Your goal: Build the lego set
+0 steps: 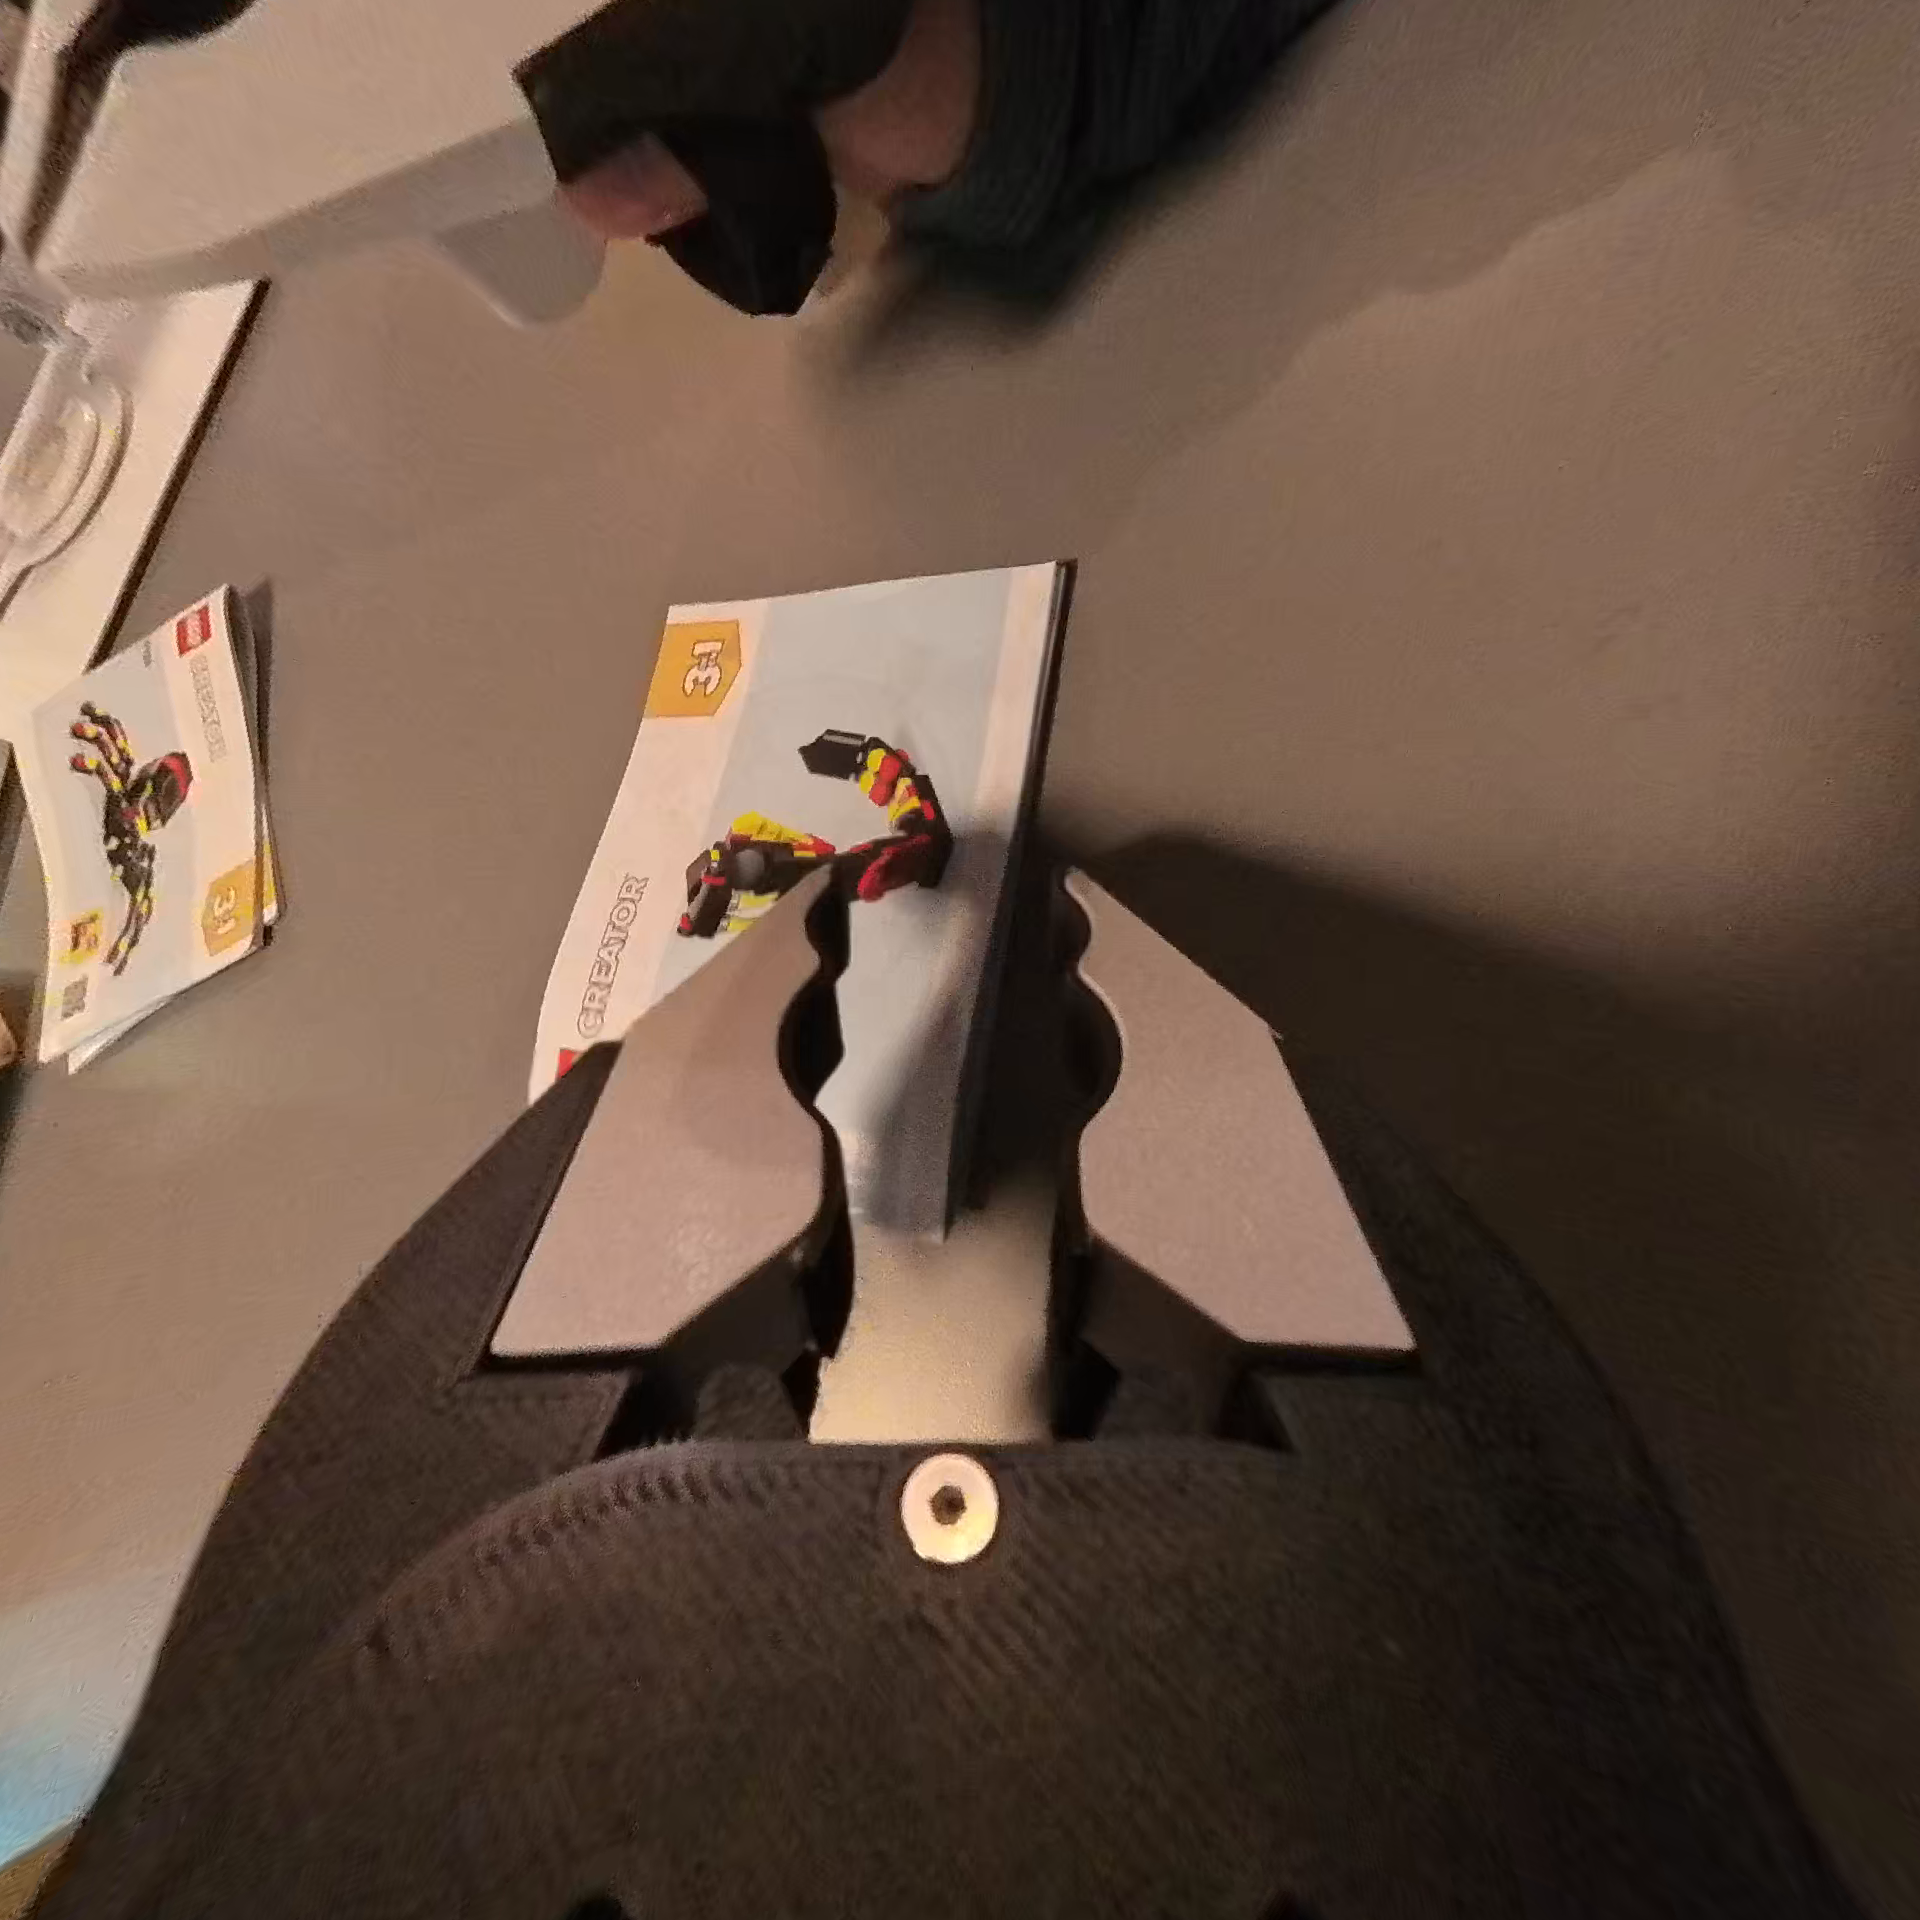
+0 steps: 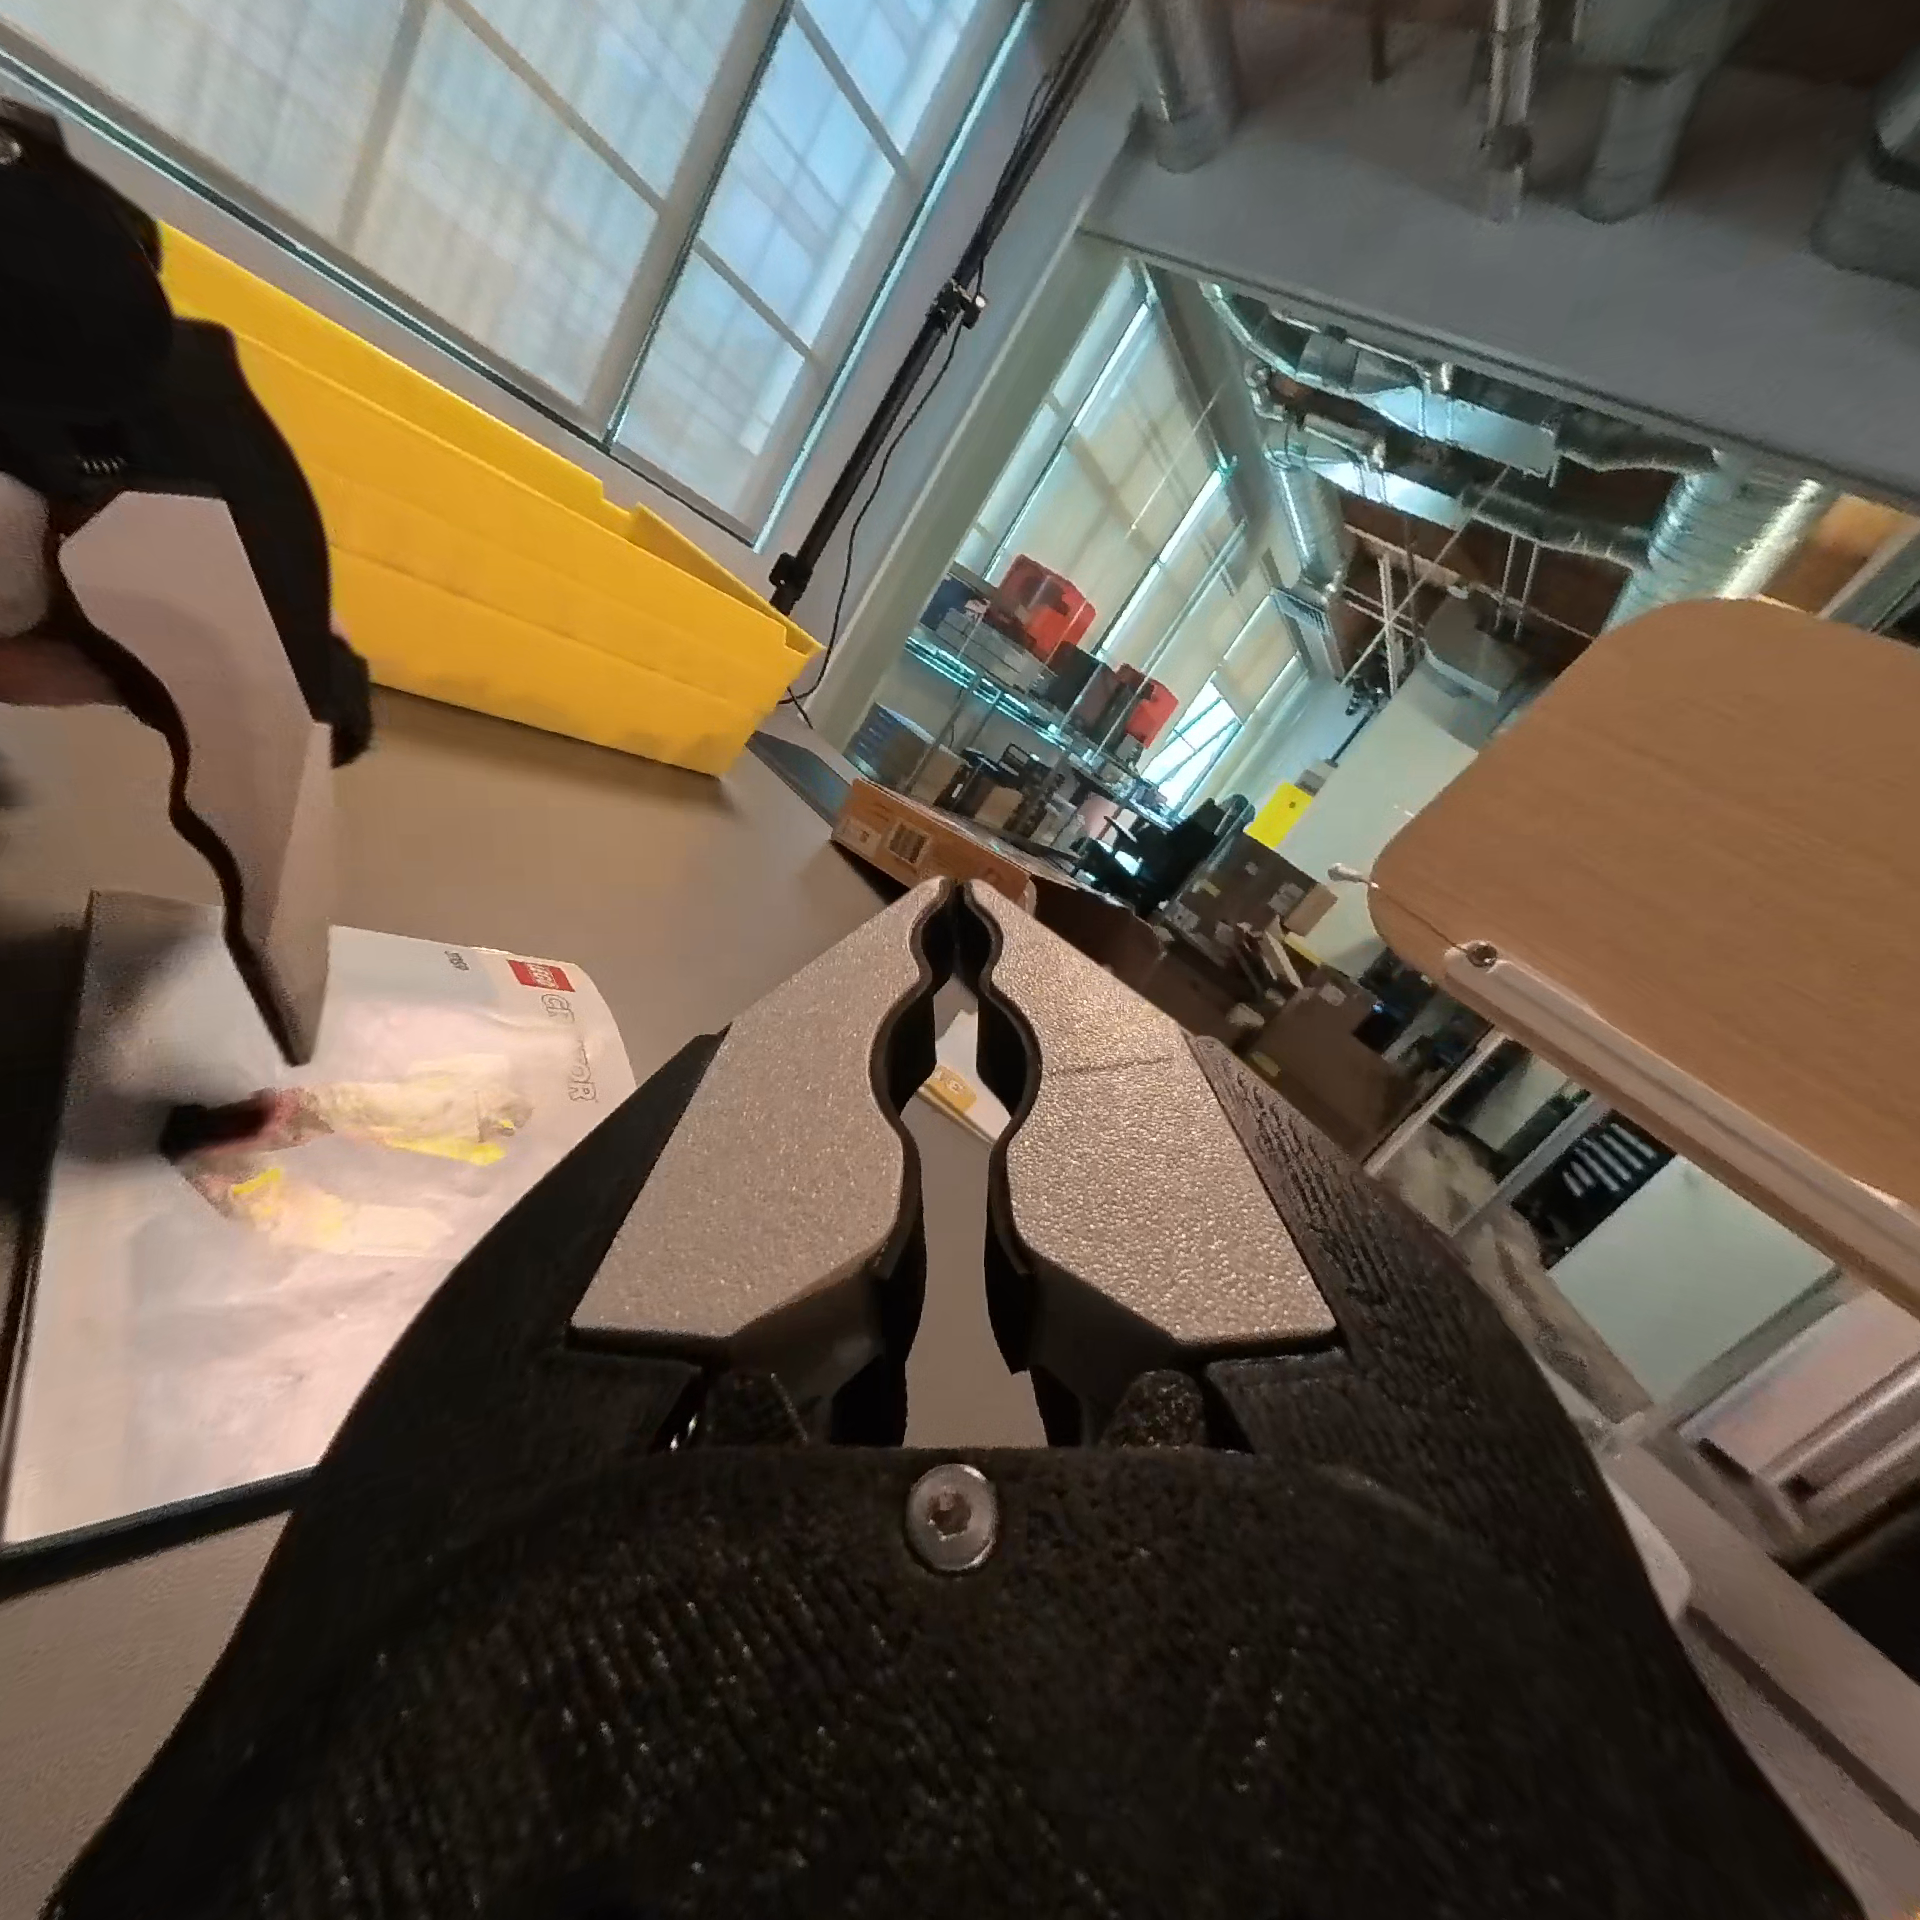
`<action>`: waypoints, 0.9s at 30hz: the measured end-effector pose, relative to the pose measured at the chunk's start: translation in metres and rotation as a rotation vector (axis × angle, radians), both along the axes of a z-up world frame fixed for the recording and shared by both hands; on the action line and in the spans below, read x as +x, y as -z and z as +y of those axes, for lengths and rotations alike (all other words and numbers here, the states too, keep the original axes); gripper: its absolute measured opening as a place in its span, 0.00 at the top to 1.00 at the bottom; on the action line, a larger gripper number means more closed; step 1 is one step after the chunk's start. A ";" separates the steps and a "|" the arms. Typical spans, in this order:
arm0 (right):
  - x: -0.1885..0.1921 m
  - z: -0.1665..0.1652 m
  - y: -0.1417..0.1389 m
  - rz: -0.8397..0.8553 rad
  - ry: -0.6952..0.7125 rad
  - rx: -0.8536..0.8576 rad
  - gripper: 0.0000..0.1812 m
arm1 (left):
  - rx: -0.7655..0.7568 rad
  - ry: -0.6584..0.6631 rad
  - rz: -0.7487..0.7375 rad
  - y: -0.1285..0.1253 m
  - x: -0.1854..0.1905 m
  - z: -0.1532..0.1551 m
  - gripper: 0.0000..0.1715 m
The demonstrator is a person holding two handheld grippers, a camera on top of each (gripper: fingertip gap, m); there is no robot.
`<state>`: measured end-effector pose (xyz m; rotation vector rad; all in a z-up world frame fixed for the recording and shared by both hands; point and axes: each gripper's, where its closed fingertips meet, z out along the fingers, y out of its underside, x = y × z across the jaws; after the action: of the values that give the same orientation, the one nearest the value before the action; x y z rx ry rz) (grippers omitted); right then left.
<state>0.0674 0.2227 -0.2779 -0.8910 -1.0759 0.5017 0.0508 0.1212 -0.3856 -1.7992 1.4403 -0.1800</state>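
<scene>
In the left wrist view, a second printed lego instruction booklet with a dark spider-like model on its cover point(image 1: 156, 821) lies flat at nine o'clock, well apart from the left gripper and close to the frame's left edge. Above it, at ten o'clock, a clear glass base point(image 1: 57, 457) rests on a white sheet point(image 1: 177, 416). At the centre, the left gripper's point(image 1: 940, 894) grey notched fingers point(image 1: 707, 1122) stand apart, with the spine of a raised lego instruction booklet showing a red, yellow and black snake model point(image 1: 831, 748) between them; the booklet's fold rises between the tips, and I cannot tell whether either pad touches it. At twelve o'clock a hand in a black fingerless glove point(image 1: 748, 156) holds a pale grey handle point(image 1: 312, 177). The dark grey matte table point(image 1: 1455, 520) is bare from one to four o'clock.

In the right wrist view, the left gripper's finger points down at nine o'clock over the booklet. A stack of yellow plastic bins point(image 2: 499, 561) sits at eleven o'clock along the table's far edge under the windows. The right gripper point(image 2: 956, 896) at centre has its tips together, clamped on nothing, aimed toward the far table corner, where a brown cardboard box point(image 2: 914, 842) lies. A light wooden chair back point(image 2: 1683, 883) fills three o'clock, beyond the table's right edge
</scene>
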 end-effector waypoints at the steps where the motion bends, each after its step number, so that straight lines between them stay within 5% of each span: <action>1: 0.000 0.002 0.000 0.003 0.003 -0.012 1.00 | -0.006 -0.014 0.001 0.001 -0.002 0.001 0.81; 4: 0.001 0.003 0.000 0.009 -0.001 -0.039 1.00 | -0.017 -0.079 -0.008 0.008 -0.010 0.009 1.00; 11: 0.001 0.007 0.007 -0.036 0.026 -0.078 0.99 | -0.162 -0.160 -0.169 0.006 -0.012 0.014 1.00; 14: -0.003 0.006 0.037 -0.250 -0.064 -0.212 0.82 | -0.132 -0.157 -0.156 0.005 -0.012 0.014 1.00; 20: 0.019 -0.012 0.070 -0.417 -0.352 -1.187 0.61 | -0.085 -0.180 -0.144 0.004 -0.013 0.019 1.00; 27: 0.026 -0.020 0.061 -0.244 -0.551 -1.771 0.49 | 0.141 -0.226 -0.126 -0.016 -0.019 0.033 1.00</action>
<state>0.0930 0.2026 -0.3388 -2.1996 -0.8992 1.9848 0.0319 0.1540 -0.3700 -1.7855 1.1247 -0.0716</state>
